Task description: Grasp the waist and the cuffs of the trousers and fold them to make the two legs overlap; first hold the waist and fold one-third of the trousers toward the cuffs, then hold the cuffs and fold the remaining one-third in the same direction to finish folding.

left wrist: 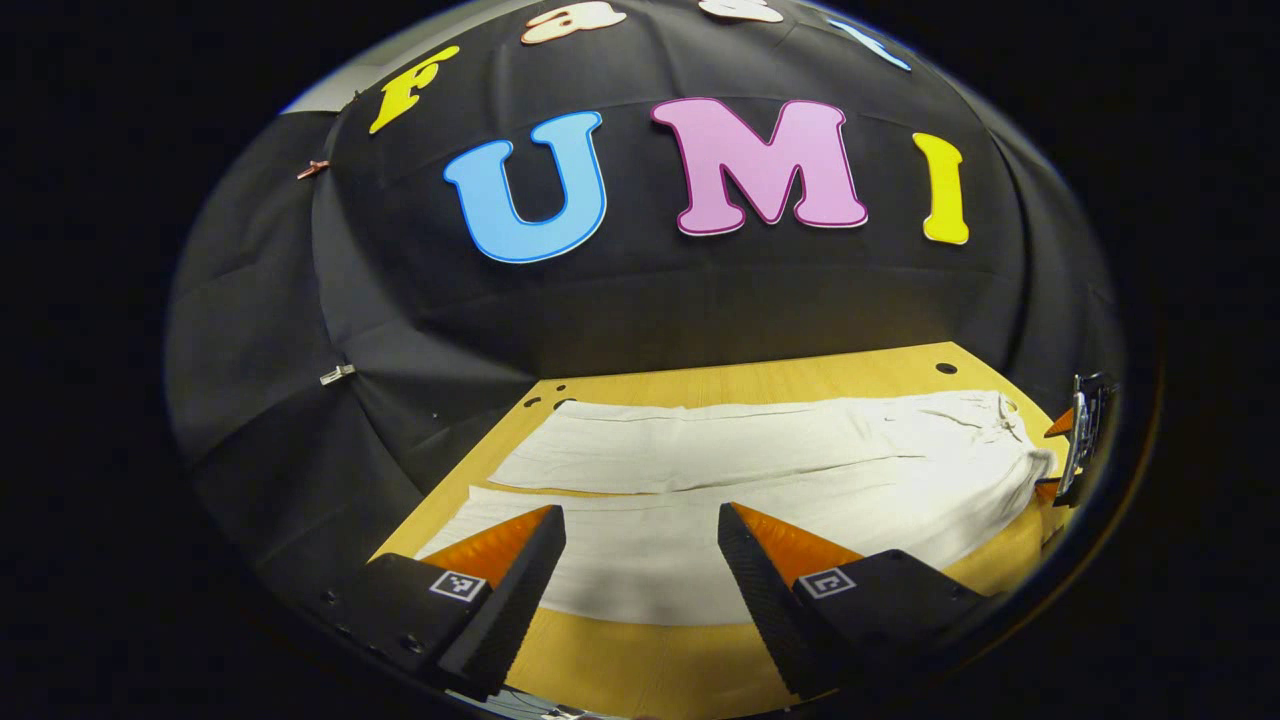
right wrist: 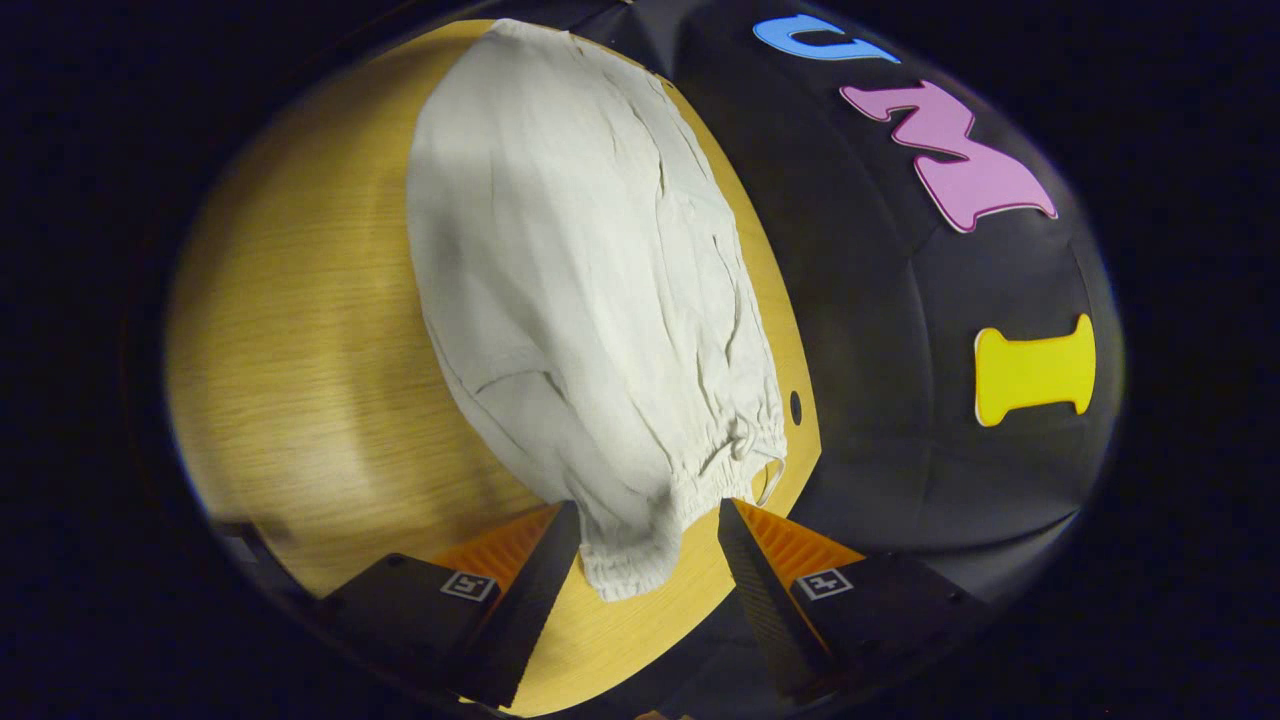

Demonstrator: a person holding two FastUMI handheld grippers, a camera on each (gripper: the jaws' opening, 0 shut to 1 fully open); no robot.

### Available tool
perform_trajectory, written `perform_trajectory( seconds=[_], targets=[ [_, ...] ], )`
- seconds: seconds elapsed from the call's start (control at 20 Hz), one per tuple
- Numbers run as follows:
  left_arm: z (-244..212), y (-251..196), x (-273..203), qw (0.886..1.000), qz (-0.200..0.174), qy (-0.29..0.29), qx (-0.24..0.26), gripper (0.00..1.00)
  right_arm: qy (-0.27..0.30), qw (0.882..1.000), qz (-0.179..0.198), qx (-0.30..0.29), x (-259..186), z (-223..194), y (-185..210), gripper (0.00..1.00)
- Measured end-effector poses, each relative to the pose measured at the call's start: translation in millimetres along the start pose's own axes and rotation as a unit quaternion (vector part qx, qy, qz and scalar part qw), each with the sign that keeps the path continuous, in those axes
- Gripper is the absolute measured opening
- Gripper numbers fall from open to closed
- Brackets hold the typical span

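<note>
The pale trousers (left wrist: pixel 760 480) lay flat on the wooden table (left wrist: pixel 640 665) with the two legs side by side, the waist (right wrist: pixel 690 480) to the right and the cuffs (left wrist: pixel 520 470) to the left. The left gripper (left wrist: pixel 640 560) hung wide open over the near leg and held nothing, and the right gripper (right wrist: pixel 648 560) was wide open around the waist but had not pinched it. To do this step well, I think each claw should bite one near edge, then both should lift together and lay the near leg on the far one
</note>
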State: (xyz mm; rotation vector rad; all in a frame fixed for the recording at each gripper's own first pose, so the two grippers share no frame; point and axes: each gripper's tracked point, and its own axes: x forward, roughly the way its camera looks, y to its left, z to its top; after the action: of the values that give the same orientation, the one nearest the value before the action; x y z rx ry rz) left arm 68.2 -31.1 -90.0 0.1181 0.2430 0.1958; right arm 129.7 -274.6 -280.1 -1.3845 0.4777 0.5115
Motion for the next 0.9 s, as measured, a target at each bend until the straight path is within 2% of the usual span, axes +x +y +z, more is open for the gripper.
perform_trajectory(
  seconds=[0.15, 0.25, 0.3, 0.5, 0.55, 0.6, 0.8, 0.9],
  targets=[
    [-10, 7, 1, 1.0, 0.009, 0.015, -0.012, 0.98, 0.01, 1.0, 0.002, -0.013, 8, 0, 6, 0.87],
    [-16, 17, 1, 0.999, 0.02, 0.025, -0.019, 0.98, 0.015, 1.0, 0.015, -0.02, 9, 0, 11, 0.65],
    [-18, 22, 0, 0.999, 0.025, 0.027, -0.02, 0.98, 0.02, 0.999, 0.03, -0.019, 10, 0, 18, 0.63],
    [-29, 44, -1, 0.998, 0.044, 0.038, -0.019, 0.98, 0.04, 0.998, 0.056, -0.014, 14, -3, 21, 0.16],
    [-32, 49, -1, 0.998, 0.047, 0.042, -0.019, 0.98, 0.048, 0.997, 0.062, -0.015, 13, -2, 21, 0.12],
    [-37, 52, -1, 0.998, 0.048, 0.046, -0.019, 0.98, 0.056, 0.996, 0.074, -0.015, 12, 1, 23, 0.18],
    [-62, 80, 5, 0.996, 0.058, 0.064, 0.007, 0.98, 0.068, 0.987, 0.146, 0.026, 10, -1, 25, 0.05],
    [-81, 100, 13, 0.995, 0.054, 0.08, 0.034, 0.97, 0.074, 0.983, 0.166, 0.029, 13, 1, 26, 0.05]
  ],
)
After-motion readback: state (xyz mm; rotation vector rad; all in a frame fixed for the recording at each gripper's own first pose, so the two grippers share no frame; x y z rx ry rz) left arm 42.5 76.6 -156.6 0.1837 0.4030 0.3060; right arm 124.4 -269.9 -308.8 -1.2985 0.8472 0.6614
